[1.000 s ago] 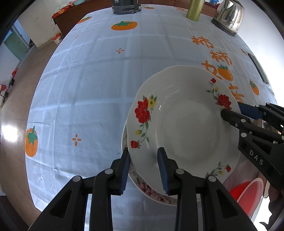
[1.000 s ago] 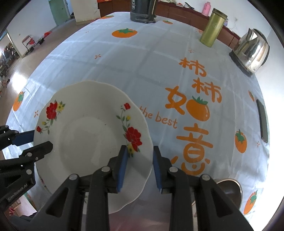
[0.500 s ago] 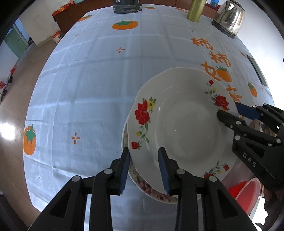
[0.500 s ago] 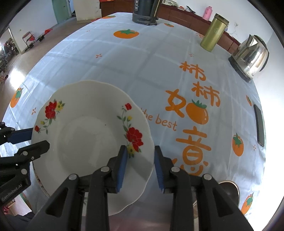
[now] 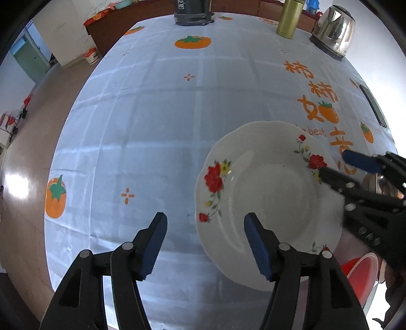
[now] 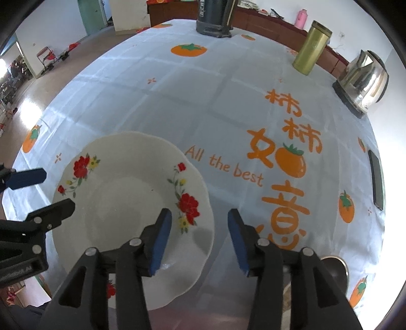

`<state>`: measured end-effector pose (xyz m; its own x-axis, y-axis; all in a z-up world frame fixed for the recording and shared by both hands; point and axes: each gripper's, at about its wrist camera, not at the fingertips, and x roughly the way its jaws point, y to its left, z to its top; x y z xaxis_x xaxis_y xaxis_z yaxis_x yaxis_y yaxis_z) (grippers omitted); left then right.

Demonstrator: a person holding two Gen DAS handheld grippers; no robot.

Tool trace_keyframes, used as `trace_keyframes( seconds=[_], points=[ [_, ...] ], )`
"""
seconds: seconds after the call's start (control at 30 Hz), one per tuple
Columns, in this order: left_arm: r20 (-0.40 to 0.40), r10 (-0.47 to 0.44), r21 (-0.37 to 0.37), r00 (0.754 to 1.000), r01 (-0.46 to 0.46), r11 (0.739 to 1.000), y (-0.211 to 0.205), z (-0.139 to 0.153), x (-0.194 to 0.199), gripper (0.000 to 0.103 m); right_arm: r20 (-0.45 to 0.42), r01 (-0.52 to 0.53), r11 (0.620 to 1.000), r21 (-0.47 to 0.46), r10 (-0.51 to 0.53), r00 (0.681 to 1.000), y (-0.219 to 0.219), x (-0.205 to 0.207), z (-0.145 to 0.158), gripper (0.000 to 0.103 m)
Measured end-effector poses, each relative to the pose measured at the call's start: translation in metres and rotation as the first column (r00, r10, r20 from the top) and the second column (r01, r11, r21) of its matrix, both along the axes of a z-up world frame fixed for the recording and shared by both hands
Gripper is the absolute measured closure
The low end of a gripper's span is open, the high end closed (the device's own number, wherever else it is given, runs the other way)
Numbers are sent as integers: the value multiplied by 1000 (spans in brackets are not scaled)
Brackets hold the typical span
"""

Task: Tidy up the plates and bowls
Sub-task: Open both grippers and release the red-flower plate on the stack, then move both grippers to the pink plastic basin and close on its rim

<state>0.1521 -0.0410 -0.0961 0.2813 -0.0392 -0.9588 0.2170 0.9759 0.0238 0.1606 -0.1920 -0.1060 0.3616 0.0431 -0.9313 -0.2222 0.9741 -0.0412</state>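
Note:
A white plate with red flowers [image 5: 269, 203] [image 6: 127, 215] lies near the table's front edge on top of another flowered plate [image 6: 109, 289], of which only a bit of rim shows. My left gripper [image 5: 205, 243] straddles the top plate's left rim. Its jaws are opening and stand wide, and neither pad touches the plate. My right gripper [image 6: 199, 238] straddles the right rim, its jaws also opening, with its pads clear of the rim. Each gripper shows in the other's view: the right gripper [image 5: 340, 167] and the left gripper [image 6: 48, 191].
A red plastic bowl [image 5: 362, 276] and a metal bowl [image 6: 332, 266] sit by the plates at the front right. A steel kettle [image 6: 362, 81], a gold canister [image 6: 310, 48] and a dark appliance [image 6: 215, 17] stand at the far side. A phone [image 6: 376, 180] lies at the right edge.
Both grippers' jaws have spread apart and let go of the plate's rim. The plate has settled onto the plate beneath it.

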Motion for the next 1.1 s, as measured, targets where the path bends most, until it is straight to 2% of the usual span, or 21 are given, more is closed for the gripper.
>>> trace_keyframes(
  seconds=[0.23, 0.33, 0.5, 0.63, 0.8, 0.83, 0.93, 1.1],
  points=[
    [2, -11, -33, 1000, 11, 999, 4, 16, -18, 38, 37, 4, 999, 40, -6, 999, -15, -26, 31, 52],
    [6, -57, -60, 998, 57, 997, -5, 25, -32, 38, 38, 37, 996, 84, -40, 998, -30, -49, 41, 52],
    [9, -154, -83, 988, 154, 985, -29, 33, -52, 38, 22, 92, 993, 75, -94, 995, -57, -100, 47, 53],
    [-5, -259, -105, 966, 257, 961, -56, 33, -68, 38, -14, 140, 990, 33, -140, 990, -76, -136, 41, 54],
    [-38, -359, -138, 933, 351, 926, -83, 28, -86, 38, -67, 191, 981, 39, -188, 980, -94, -169, 29, 67],
    [-43, -376, -147, 926, 366, 919, -88, 27, -88, 40, -78, 196, 980, 44, -193, 978, -96, -175, 25, 67],
    [-71, -400, -156, 914, 386, 909, -97, 22, -95, 54, -100, 202, 978, 54, -196, 976, -98, -185, 18, 74],
    [-129, -407, -180, 904, 382, 906, -102, 10, -100, 58, -105, 189, 979, 70, -181, 978, -95, -194, 13, 76]
  ],
)
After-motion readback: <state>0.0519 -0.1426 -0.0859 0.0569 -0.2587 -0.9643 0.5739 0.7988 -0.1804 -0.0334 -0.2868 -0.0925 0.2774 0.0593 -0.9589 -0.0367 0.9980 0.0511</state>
